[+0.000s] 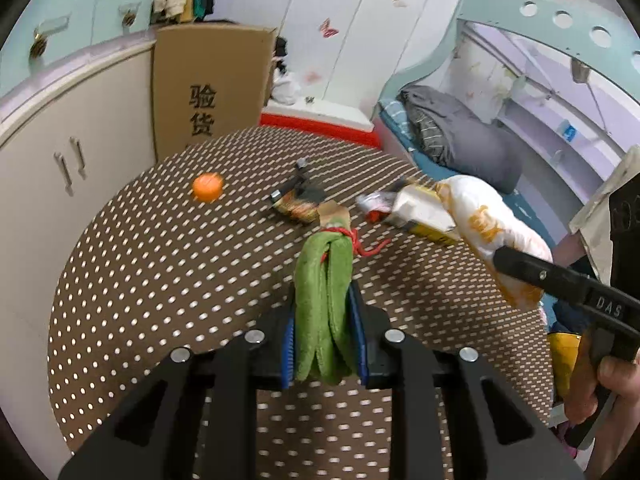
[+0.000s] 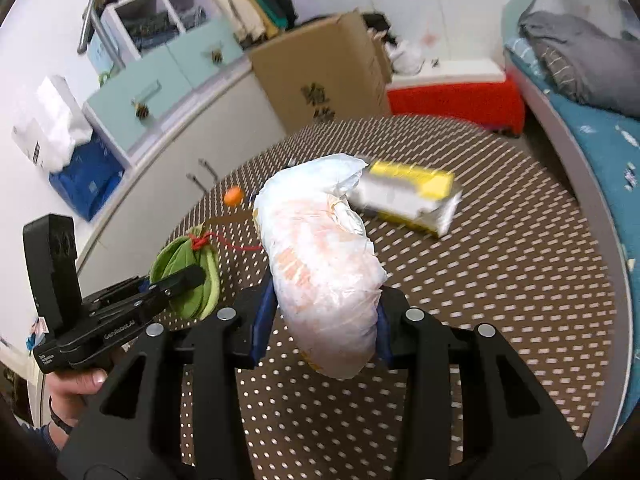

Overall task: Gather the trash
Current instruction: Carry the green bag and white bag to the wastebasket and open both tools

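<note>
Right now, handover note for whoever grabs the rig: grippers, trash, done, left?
Left gripper: shut on the green cloth, lifted off the table.
Right gripper: shut on the white plastic bag, also lifted.
Still on the table: yellow box, dark wrapper, crumpled wrapper, orange ball.
Done: two items picked up. Left: drop them, collect the rest. No bin in view.

You have two hand-held grippers, left and right. Count one green cloth pouch, one white plastic bag, one yellow-and-white carton, one orange ball, and what looks like two blurred wrappers on the desk.
</note>
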